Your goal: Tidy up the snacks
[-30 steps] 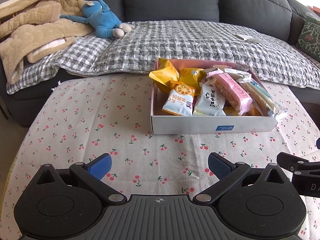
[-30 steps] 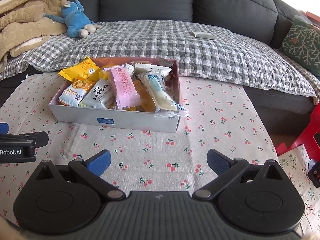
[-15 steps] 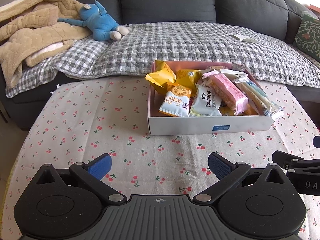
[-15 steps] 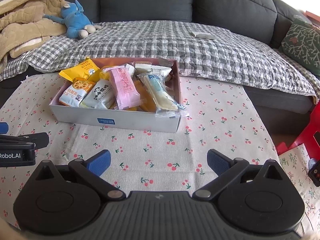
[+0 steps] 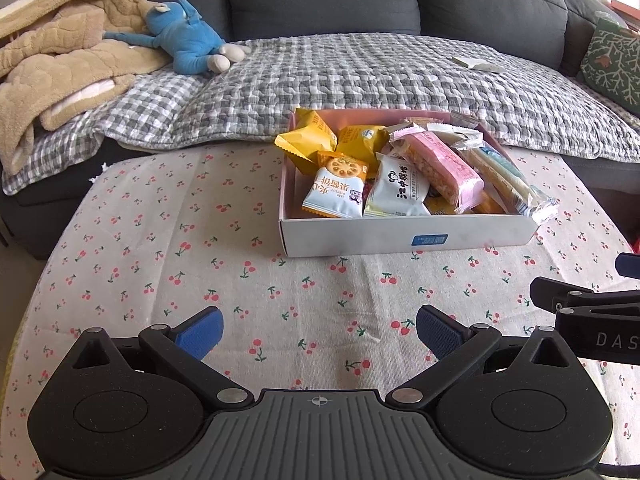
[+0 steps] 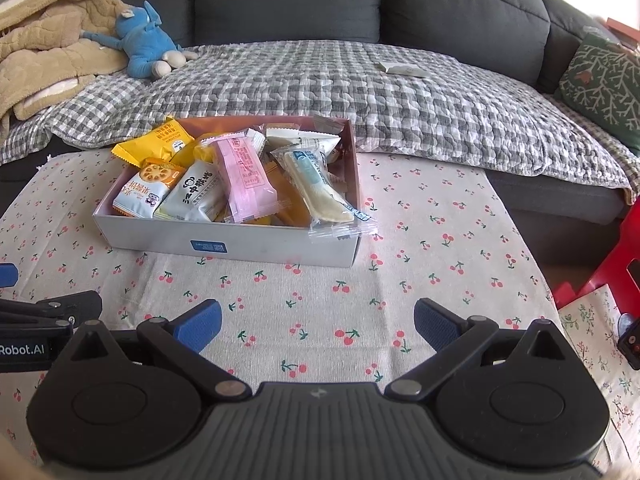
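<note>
A shallow white box [image 5: 400, 236] [image 6: 168, 236] with a pink inside sits on the cherry-print tablecloth [image 5: 160, 240], packed with several wrapped snacks. Among them are yellow packets [image 5: 308, 140], a pale blue biscuit packet [image 5: 336, 192] [image 6: 144, 190], a long pink bar [image 5: 440, 168] [image 6: 244, 176] and a clear-wrapped wafer [image 6: 316, 188] overhanging the box's near right corner. My left gripper [image 5: 318, 330] hovers open over the cloth in front of the box. Further right, my right gripper [image 6: 316, 322] is open too, holding nothing. Each shows at the edge of the other's view.
A dark grey sofa [image 5: 320, 0] with a checked grey cover stands behind the table. On it lie a blue plush toy [image 5: 188, 40], a beige blanket [image 5: 52, 72], a white packet [image 6: 402, 67] and a green cushion [image 6: 600, 80]. A red stool [image 6: 616, 260] stands right of the table.
The left gripper has drawn back and drifted slightly, so the box sits higher and smaller in its view. The right gripper has barely moved. Both stay open.
</note>
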